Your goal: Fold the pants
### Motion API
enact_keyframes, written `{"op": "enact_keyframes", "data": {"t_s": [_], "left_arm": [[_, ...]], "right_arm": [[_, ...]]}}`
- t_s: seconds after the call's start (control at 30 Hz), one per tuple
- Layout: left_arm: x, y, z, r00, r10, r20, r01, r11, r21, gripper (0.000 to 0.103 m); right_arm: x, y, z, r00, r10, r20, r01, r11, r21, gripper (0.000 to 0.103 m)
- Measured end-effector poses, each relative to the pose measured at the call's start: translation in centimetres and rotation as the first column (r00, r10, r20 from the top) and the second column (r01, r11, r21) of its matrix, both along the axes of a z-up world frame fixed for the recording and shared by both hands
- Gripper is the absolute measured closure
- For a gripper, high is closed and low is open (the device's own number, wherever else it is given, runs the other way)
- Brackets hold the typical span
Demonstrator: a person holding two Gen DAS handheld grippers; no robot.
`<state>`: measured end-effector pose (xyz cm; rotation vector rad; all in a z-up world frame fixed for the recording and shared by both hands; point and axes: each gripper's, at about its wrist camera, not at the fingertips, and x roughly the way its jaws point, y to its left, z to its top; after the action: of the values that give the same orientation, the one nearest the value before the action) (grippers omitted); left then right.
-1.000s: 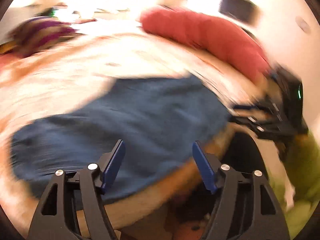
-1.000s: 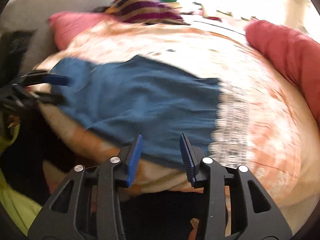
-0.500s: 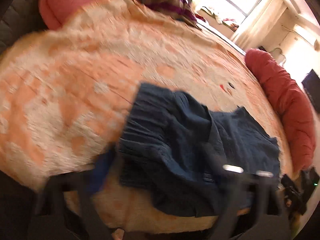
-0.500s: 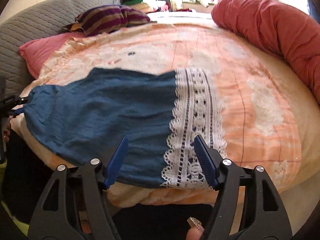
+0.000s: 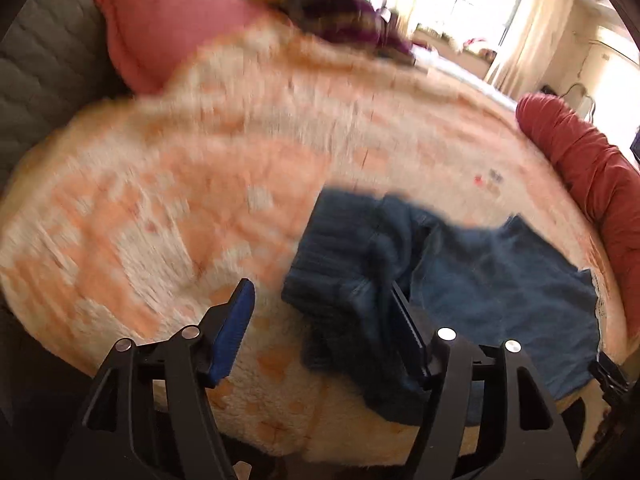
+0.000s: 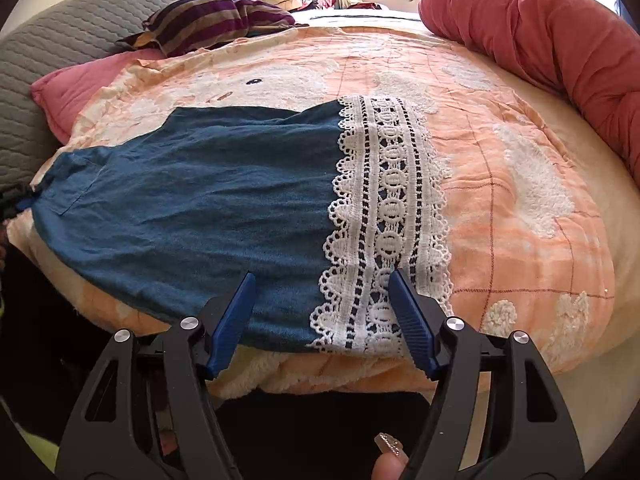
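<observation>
The left gripper [image 5: 320,332], jaws wide and empty, had just swung to the bunched waist of the pants [image 6: 192,208] at lower centre, while the right gripper [image 6: 322,312], also wide, hung over the lace hem [image 6: 384,216], so folding looked about to begin.
</observation>
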<state>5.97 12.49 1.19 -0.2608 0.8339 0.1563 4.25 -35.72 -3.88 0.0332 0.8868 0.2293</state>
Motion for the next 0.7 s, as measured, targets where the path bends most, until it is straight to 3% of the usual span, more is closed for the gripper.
{"op": "enact_keyframes", "data": {"t_s": [0.13, 0.2, 0.23, 0.4, 0.5, 0.57, 0.7], "left_arm": [[-1.7, -3.7, 4.6, 0.986, -0.113, 0.125, 0.099, 0.989, 0.112, 0.028], [-1.4, -6.0, 5.9, 0.969, -0.197, 0.152, 0.181, 0.977, 0.113, 0.028], [-0.9, -7.0, 6.1, 0.961, -0.233, 0.15, 0.22, 0.97, 0.101, 0.028], [2.7, -13.5, 3.7, 0.894, -0.445, 0.046, 0.445, 0.895, 0.002, 0.028], [5.1, -16.8, 1.3, 0.855, -0.515, -0.059, 0.517, 0.856, 0.018, 0.028], [6.9, -18.0, 0.0, 0.836, -0.531, -0.138, 0.54, 0.841, 0.034, 0.028], [10.8, -18.3, 0.5, 0.832, -0.536, -0.144, 0.549, 0.834, 0.064, 0.023]], "right_arm": [[-2.1, 0.6, 1.9, 0.995, 0.079, 0.06, -0.086, 0.989, 0.119, 0.041], [-2.5, 2.2, 2.5, 0.988, 0.132, 0.078, -0.14, 0.985, 0.097, 0.051], [-2.4, 3.1, 2.6, 0.984, 0.158, 0.079, -0.165, 0.983, 0.085, 0.061], [-0.9, 6.9, 2.2, 0.969, 0.239, 0.053, -0.242, 0.969, 0.057, 0.068], [-0.4, 7.5, 0.9, 0.97, 0.242, -0.01, -0.242, 0.97, 0.028, 0.068], [-0.3, 7.4, -0.8, 0.97, 0.229, -0.081, -0.228, 0.973, 0.021, 0.069], [-0.7, 6.4, -1.0, 0.971, 0.23, -0.066, -0.225, 0.971, 0.079, 0.069]]}}
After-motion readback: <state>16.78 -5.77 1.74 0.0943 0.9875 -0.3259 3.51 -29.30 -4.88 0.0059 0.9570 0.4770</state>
